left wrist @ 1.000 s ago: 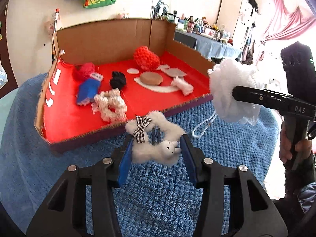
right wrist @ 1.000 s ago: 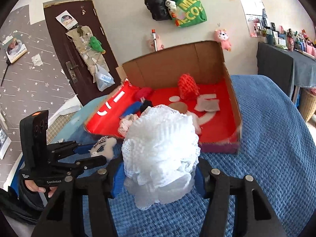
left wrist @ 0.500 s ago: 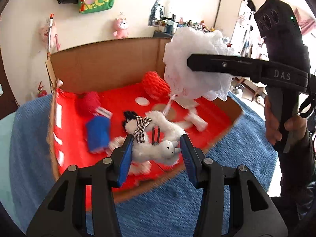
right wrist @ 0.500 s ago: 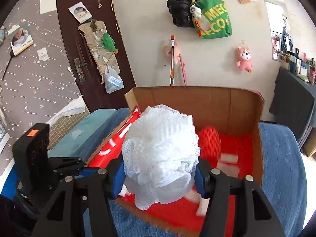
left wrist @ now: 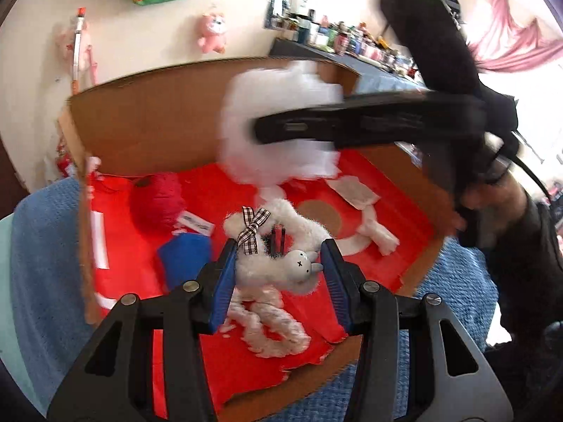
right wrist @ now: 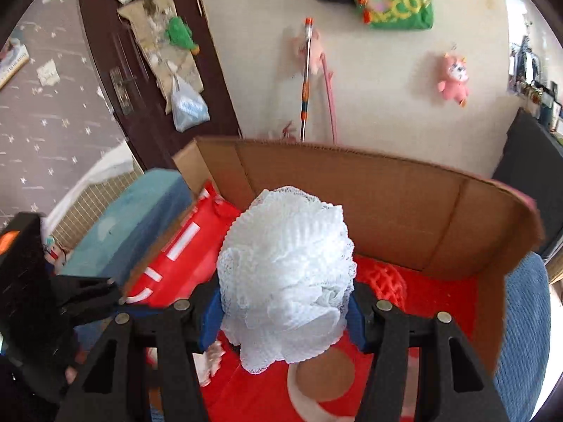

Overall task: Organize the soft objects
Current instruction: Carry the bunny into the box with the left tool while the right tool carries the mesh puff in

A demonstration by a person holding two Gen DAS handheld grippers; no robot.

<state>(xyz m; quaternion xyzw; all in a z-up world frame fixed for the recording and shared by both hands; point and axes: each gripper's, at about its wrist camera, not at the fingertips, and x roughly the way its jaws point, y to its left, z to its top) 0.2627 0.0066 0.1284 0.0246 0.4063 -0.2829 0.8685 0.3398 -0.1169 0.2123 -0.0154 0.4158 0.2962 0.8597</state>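
Left wrist view: the left gripper [left wrist: 278, 263] pinches a white plush bunny [left wrist: 281, 262] with a checked bow between its blue pads, the toy sitting crosswise in the jaws. Below and ahead of it lies the red-lined cardboard box [left wrist: 147, 130]; a white rope toy [left wrist: 271, 330] lies directly beneath the fingers, a blue cloth item [left wrist: 184, 256] to their left, a red yarn ball [left wrist: 158, 202] further ahead on the left. The right gripper [left wrist: 281, 128] crosses above and ahead, blurred, carrying a white mesh bath pouf [left wrist: 278, 105].

Right wrist view: the right gripper [right wrist: 283, 302] is clamped on the pouf [right wrist: 285, 274], which bulges above the pads. A red mesh ball [right wrist: 385, 283] sits just right of the fingers, the box wall [right wrist: 387, 207] beyond.

Judgement: the carry-to-box step is in hand for both items. Next, each gripper needs lowering over bare red floor and its jaws spreading, the two kept apart.
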